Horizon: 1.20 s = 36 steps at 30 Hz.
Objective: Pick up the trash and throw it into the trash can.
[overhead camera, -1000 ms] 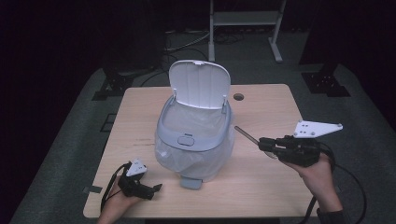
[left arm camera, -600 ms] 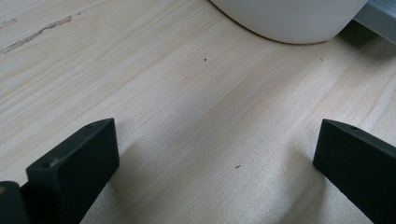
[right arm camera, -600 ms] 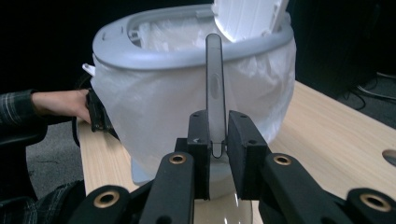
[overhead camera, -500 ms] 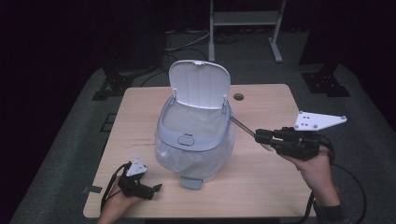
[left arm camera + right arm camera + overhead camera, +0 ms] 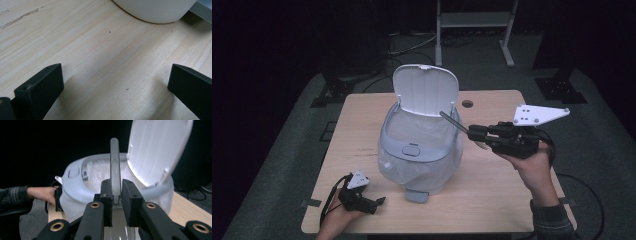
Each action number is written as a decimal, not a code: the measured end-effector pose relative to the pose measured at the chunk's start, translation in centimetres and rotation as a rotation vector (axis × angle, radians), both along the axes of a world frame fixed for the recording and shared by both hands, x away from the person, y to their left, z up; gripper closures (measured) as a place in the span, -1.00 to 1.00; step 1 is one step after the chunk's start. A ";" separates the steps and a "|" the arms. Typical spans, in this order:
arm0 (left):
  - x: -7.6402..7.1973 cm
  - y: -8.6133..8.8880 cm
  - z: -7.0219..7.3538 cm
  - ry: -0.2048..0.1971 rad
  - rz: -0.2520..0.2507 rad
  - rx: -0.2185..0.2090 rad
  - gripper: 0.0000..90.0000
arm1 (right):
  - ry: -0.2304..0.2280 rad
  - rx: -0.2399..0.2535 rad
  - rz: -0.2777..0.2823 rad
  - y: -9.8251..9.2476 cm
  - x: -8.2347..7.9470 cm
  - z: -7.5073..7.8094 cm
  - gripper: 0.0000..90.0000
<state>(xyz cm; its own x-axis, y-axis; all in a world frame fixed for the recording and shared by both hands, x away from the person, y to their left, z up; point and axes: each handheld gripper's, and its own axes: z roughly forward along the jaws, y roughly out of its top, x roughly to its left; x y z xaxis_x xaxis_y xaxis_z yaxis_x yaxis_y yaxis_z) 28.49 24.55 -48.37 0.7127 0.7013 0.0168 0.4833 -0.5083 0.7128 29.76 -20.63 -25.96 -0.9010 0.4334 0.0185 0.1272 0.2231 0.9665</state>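
Up high, the right gripper's (image 5: 472,133) fingers pinch a thin grey metal utensil handle (image 5: 115,167), pointing it at the open white plastic bin (image 5: 419,145) to drop it in, while the left gripper's (image 5: 379,201) fingers rest wide apart on the tabletop (image 5: 497,185).

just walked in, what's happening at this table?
A person works with a gripper in each hand. The right gripper is shut on a slim grey utensil handle, held in the air and pointing at the white bin, whose lid stands open and which has a plastic liner inside. The left gripper rests open on the wooden table, idle beside the bin.
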 end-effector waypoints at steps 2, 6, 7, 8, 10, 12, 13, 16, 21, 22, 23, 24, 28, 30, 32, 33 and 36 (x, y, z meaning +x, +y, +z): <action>0.0 0.0 0.0 0.000 0.000 0.000 -1.00 | -0.007 0.002 0.007 0.5 0.3 0.4 0.75; 0.0 0.0 0.0 0.000 0.000 0.000 -1.00 | -0.014 0.001 0.021 1.7 0.9 1.2 0.75; 0.0 0.0 0.0 0.000 0.000 0.000 -1.00 | -0.015 0.000 0.026 1.9 1.0 1.4 0.75; 0.0 0.0 0.0 0.000 0.000 0.000 -1.00 | -0.015 0.000 0.028 2.1 1.1 1.5 0.75; 0.0 0.0 0.0 0.000 0.000 0.000 -1.00 | -0.016 0.009 0.038 2.8 1.5 1.8 0.75; 0.0 0.0 0.0 0.000 0.000 0.000 -1.00 | -0.016 0.014 0.047 3.3 1.8 2.0 0.75; 0.0 0.0 0.0 0.000 0.000 0.000 -1.00 | -0.016 0.015 0.051 3.5 1.9 2.0 0.75; 0.0 0.0 0.0 0.000 0.000 0.000 -1.00 | -0.012 0.018 0.065 4.4 2.5 2.2 0.75; 0.0 0.0 0.0 0.000 -0.001 0.000 -1.00 | -0.001 0.018 0.080 5.9 3.4 2.4 0.75; 0.0 0.0 0.0 0.000 -0.001 0.000 -1.00 | -0.001 0.020 0.082 6.1 3.5 2.4 0.75; 0.0 0.0 0.0 0.000 -0.002 0.000 -1.00 | 0.000 0.020 0.083 6.2 3.6 2.4 0.75; 0.0 0.0 0.0 0.000 -0.002 0.000 -1.00 | -0.001 0.024 0.083 6.4 3.7 2.4 0.75; 0.0 0.0 0.0 0.000 -0.002 0.000 -1.00 | 0.004 0.028 0.082 7.2 4.3 2.3 0.75; 0.0 0.0 0.0 0.001 -0.004 -0.001 -1.00 | 0.013 0.028 0.085 7.6 4.7 2.2 0.75; 0.0 0.0 0.0 0.001 -0.005 -0.001 -1.00 | 0.021 0.030 0.087 7.9 4.9 2.1 0.75; 0.0 0.0 0.0 0.002 -0.006 -0.001 -1.00 | 0.021 0.030 0.089 8.0 5.0 2.1 0.75; 0.0 0.0 0.0 0.002 -0.008 -0.001 -1.00 | 0.028 0.029 0.091 8.5 5.4 2.0 0.75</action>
